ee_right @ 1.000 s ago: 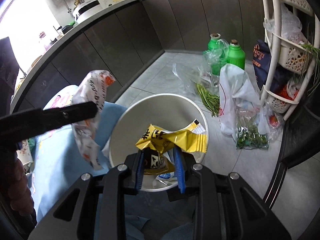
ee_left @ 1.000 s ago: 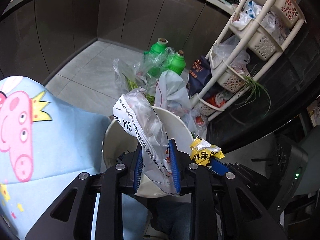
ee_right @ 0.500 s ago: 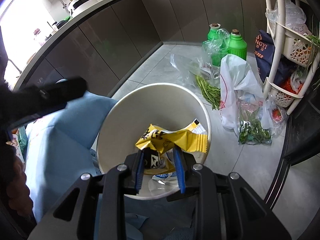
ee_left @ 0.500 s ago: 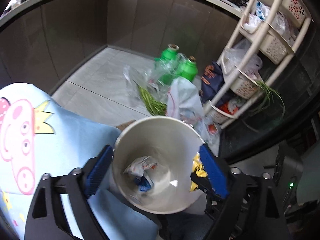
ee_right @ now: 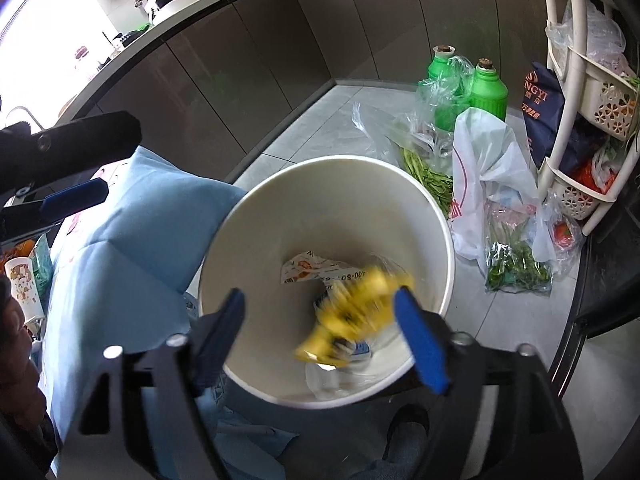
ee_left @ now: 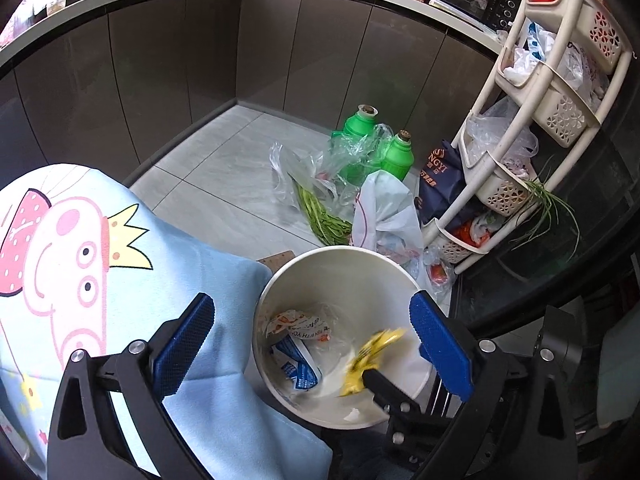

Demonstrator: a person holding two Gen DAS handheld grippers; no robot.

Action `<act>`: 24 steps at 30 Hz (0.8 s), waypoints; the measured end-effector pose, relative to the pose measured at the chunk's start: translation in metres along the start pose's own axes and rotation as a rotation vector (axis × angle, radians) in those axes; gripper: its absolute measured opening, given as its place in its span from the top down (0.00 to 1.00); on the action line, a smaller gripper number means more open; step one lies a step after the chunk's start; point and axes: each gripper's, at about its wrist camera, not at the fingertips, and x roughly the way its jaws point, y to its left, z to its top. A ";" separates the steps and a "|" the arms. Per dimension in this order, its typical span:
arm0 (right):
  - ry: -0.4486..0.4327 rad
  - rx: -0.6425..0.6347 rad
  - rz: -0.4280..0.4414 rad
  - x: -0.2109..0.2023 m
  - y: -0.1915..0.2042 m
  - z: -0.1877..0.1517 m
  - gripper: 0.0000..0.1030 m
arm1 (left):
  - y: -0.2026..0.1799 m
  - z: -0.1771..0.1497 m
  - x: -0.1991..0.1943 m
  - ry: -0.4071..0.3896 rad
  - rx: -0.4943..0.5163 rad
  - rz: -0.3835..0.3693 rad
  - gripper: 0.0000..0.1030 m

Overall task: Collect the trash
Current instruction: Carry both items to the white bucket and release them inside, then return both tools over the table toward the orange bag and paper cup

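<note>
trash: yellow wrapper (ee_right: 356, 312), blurred, in the mouth of the white bin (ee_right: 446, 236), between the jaws of the right gripper (ee_right: 320, 336) and touching neither pad as far as the blur shows
bin contents: a crumpled white printed wrapper (ee_left: 298, 326) and a blue-and-white packet (ee_left: 294, 364) lie at the bottom, left of the yellow one
right gripper: jaws opening, nothing pressed between them; the yellow wrapper looks let go
left gripper (ee_left: 312, 344): jaws opening and spread wide, empty, above the near left of the bin and the cloth
step in hand: releasing over the bin, by my reading
doing it well: keep both grippers centred over the opening until the wrapper is below the rim; a light foil piece can drift or cling to a pad, so open fully before pulling away
materials: bin is smooth, round, matt white plastic; wrappers are thin crinkled film; pads are blue and ribbed
beside the bin: light blue cartoon cloth (ee_left: 120, 264), soft and folded, touching the bin's left side
far floor: pale tiles with two green bottles (ee_right: 464, 80), clear bags of greens (ee_right: 424, 168) and a white plastic bag (ee_right: 484, 160)
far right: cream plastic rack (ee_left: 560, 92) with perforated baskets
</note>
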 end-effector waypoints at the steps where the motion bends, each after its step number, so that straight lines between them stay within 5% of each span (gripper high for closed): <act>1: 0.000 0.001 0.003 -0.002 0.000 0.000 0.12 | 0.000 0.000 -0.001 -0.002 -0.005 -0.001 0.08; 2: -0.005 -0.001 0.006 -0.005 0.001 0.001 0.03 | 0.001 0.001 -0.004 -0.004 -0.011 -0.001 0.08; 10: -0.068 -0.074 -0.005 -0.048 0.027 0.005 0.03 | 0.010 -0.003 -0.054 -0.068 -0.075 -0.022 0.08; 24: -0.165 -0.263 0.156 -0.135 0.130 -0.001 0.03 | 0.067 -0.065 -0.223 -0.224 -0.224 0.158 0.08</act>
